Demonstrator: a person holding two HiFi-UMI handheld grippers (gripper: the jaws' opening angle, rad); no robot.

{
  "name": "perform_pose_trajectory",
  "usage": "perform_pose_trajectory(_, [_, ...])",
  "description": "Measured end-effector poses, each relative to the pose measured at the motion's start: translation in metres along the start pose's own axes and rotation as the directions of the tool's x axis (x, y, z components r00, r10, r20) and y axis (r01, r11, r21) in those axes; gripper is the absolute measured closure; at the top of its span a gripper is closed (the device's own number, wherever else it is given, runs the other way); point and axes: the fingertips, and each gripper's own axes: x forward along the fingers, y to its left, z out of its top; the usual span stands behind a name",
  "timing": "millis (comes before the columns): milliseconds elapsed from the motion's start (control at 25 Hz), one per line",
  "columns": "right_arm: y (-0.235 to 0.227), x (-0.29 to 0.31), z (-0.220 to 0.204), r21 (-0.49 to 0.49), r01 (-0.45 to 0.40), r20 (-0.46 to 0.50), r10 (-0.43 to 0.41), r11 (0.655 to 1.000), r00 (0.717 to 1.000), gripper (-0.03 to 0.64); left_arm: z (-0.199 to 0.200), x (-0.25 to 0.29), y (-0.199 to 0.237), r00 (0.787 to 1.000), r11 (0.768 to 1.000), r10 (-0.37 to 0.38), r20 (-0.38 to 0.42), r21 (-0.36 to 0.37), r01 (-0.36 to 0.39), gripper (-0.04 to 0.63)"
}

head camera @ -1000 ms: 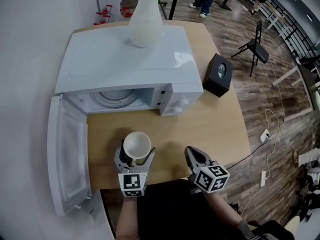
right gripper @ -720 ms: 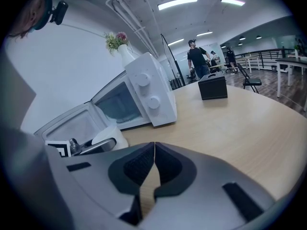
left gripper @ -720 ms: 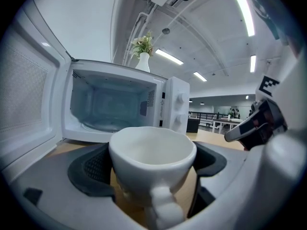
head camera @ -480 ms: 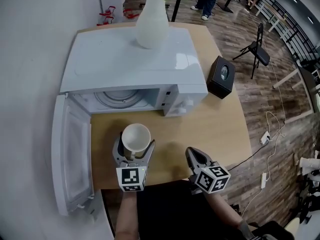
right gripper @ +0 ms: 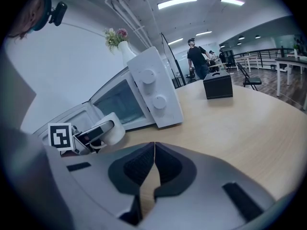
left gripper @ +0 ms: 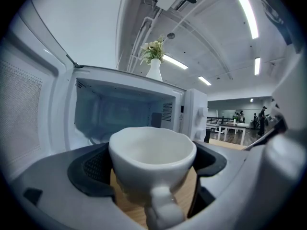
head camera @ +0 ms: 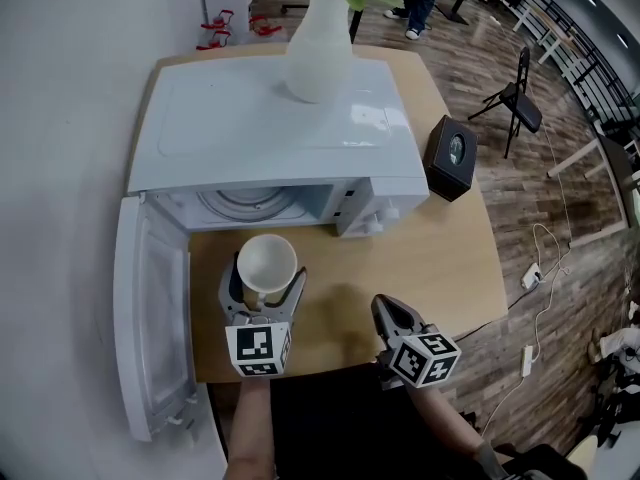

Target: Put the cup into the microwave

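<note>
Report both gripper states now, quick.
Left gripper: closed on the white cup.
Right gripper: closed, holding nothing.

Bright even light from ceiling strip lights (left gripper: 248,14), soft glare on the microwave (head camera: 260,128) top, faint shadows on the worktop (head camera: 430,258), fisheye bending and dark corners in gripper views, near cup (left gripper: 152,152) handle blurred.

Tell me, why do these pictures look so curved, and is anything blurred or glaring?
Head view: wide lens bows the table edges; a soft sheen on the microwave top. Left gripper view: dark round border, the cup handle nearest the lens is soft. Right gripper view: same round border, ceiling lights blown out white.
</note>
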Motion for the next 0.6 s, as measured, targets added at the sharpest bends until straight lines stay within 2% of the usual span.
perform_pose_trajectory(600, [0.044, 0.024, 0.02, 0.024, -0.022, -0.021, 0.023, 0.999, 1.0, 0.623, 0.041, 0.025, 0.034, 0.999, 0.999, -0.011, -0.03, 0.031, 0.012, 0.117])
